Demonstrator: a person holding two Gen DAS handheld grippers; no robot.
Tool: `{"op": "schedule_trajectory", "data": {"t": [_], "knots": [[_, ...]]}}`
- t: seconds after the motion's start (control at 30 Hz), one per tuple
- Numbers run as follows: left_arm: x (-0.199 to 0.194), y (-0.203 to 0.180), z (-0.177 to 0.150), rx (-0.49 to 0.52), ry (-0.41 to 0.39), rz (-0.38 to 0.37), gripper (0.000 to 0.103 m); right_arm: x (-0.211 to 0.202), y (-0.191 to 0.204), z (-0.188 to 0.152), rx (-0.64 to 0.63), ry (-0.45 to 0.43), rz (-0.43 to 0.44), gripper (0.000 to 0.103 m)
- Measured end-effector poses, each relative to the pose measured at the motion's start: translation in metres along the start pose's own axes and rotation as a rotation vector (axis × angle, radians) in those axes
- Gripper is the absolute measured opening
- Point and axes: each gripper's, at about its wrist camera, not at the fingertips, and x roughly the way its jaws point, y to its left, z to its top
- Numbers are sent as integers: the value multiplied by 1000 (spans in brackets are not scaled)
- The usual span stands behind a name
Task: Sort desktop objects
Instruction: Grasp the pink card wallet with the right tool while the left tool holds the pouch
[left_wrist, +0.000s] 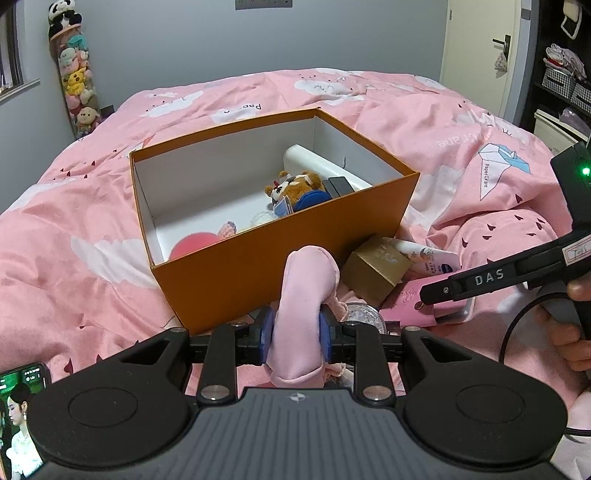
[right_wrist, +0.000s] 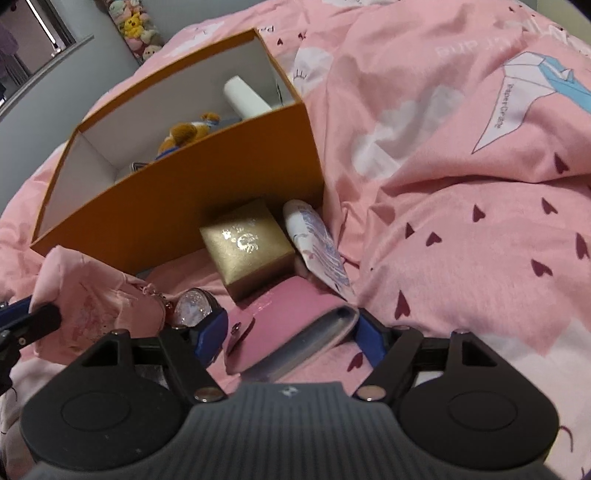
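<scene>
An open orange box (left_wrist: 258, 266) sits on the pink bed, holding a brown plush toy (left_wrist: 295, 188), a white tube (left_wrist: 317, 162) and small items. My left gripper (left_wrist: 294, 338) is shut on a pink fabric pouch (left_wrist: 306, 295) just in front of the box's near wall. My right gripper (right_wrist: 291, 330) has its blue fingers around a pink case (right_wrist: 288, 328), touching its sides; the case also shows in the left wrist view (left_wrist: 410, 306). A gold box (right_wrist: 247, 243) and a white printed tube (right_wrist: 317, 243) lie beside the orange box.
A glittery round trinket (right_wrist: 194, 308) lies between the pouch and the pink case. A phone (left_wrist: 22, 406) with a lit screen lies at the lower left. The rumpled pink duvet (right_wrist: 461, 184) rises to the right. A door and shelves stand at the far right.
</scene>
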Motion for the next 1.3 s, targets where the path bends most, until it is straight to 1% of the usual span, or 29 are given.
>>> {"op": "schedule_trajectory", "data": {"t": [0.03,0.1,0.17,0.27,0.33,0.4,0.47,0.53,0.6,0.67,0.73,0.83,0.97,1.13,1.3], "knots": [[0,0,0,-1,1,-1,30,0,2,0,-10,-3,-4,77],[1,0,0,-3,2,-3,31,-3,5,-3,-28,-14,-9,73],[1,1,0,-6,4,-6,32,-7,7,-4,-38,-27,-11,66],[2,2,0,-11,8,-11,33,-12,14,-6,-56,-34,19,61],[2,2,0,-11,9,-13,33,-12,21,-7,-74,-31,38,61],[2,2,0,-12,9,-14,33,-8,24,-7,-86,-23,34,60],[2,2,0,-14,9,-16,34,1,19,-6,-64,-3,32,57],[3,3,0,-16,10,-16,35,7,11,-5,-16,1,49,56],[3,3,0,-18,12,-20,37,8,4,-3,32,-3,62,51],[4,4,-1,-23,15,-27,38,4,1,-3,61,-15,65,41],[6,4,-1,-29,27,-39,38,0,0,-3,63,-20,65,39],[9,6,-2,-53,47,-69,37,-9,3,-4,36,-38,70,34],[6,6,-2,-58,39,-61,34,-30,10,-7,-53,-100,66,26],[-1,0,1,-35,22,-56,32,-57,16,-9,-135,-163,53,23],[-14,-6,7,-28,-18,-71,31,-80,23,-6,-167,-209,98,21]]}}
